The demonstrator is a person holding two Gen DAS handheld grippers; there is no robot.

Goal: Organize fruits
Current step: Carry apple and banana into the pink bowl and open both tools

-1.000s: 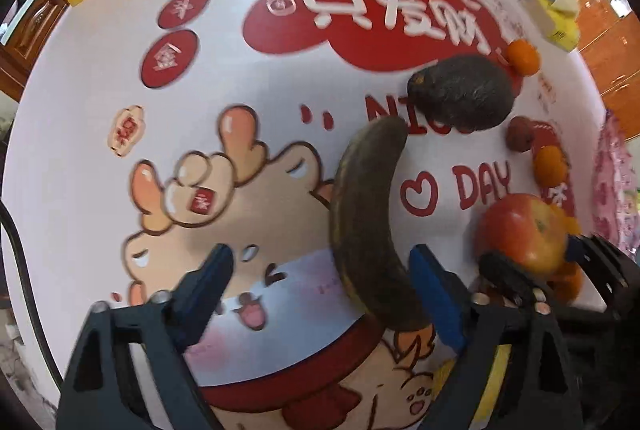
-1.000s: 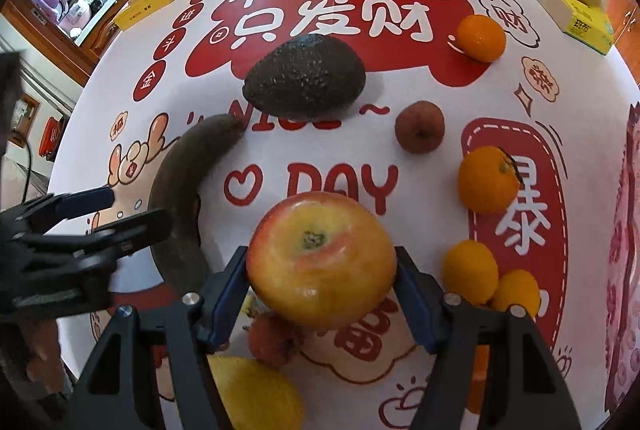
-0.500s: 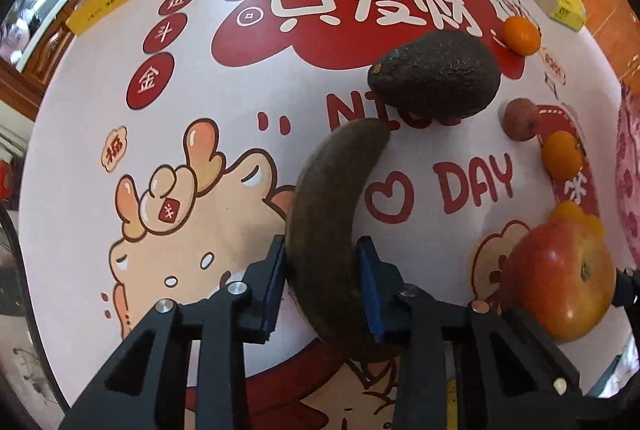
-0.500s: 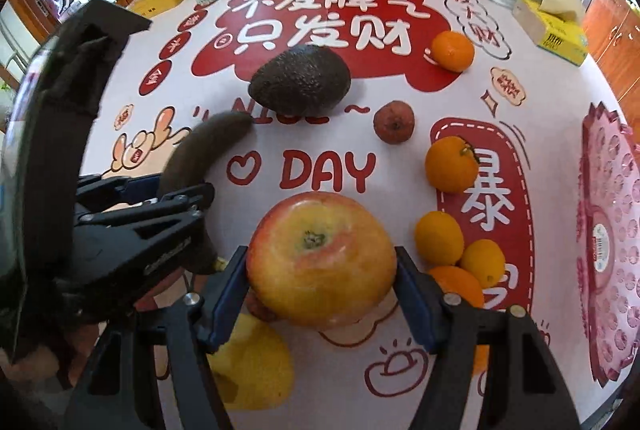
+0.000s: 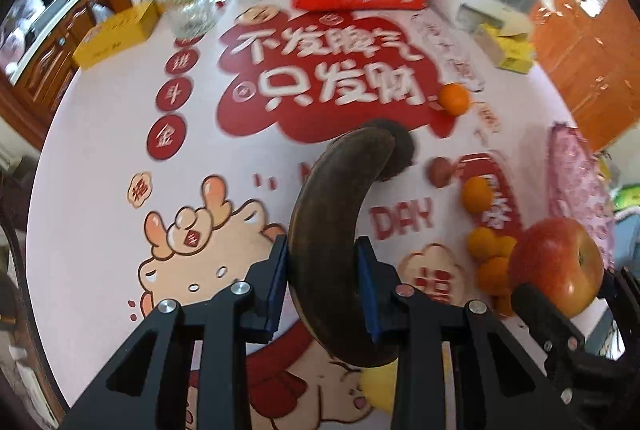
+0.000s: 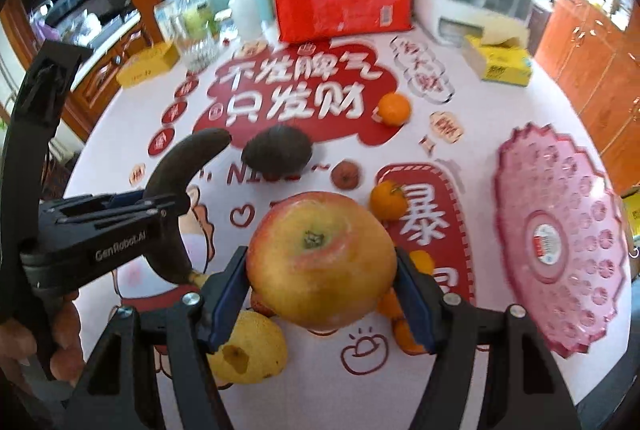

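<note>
So both fingers loaded: left gripper (image 5: 322, 286) pinching banana (image 5: 332, 230), right gripper (image 6: 320, 286) clamping apple (image 6: 320, 258).
Swing them over the pink tray (image 6: 560, 254) level; I'd lower the apple first, gently.

A dark brown, overripe banana (image 5: 328, 230) curves upward, clear of the table. A red-yellow apple (image 6: 320, 262) is also held above the table, stem end up. On the table (image 6: 280, 42) lie a dark avocado (image 6: 277, 150) near the middle, a small brown fruit (image 6: 346, 174) beside it, several oranges (image 6: 388, 200) toward the right edge, and a yellow pear (image 6: 248, 348) at the near edge. A pink plate (image 6: 560, 250) sits at the right edge.
</note>
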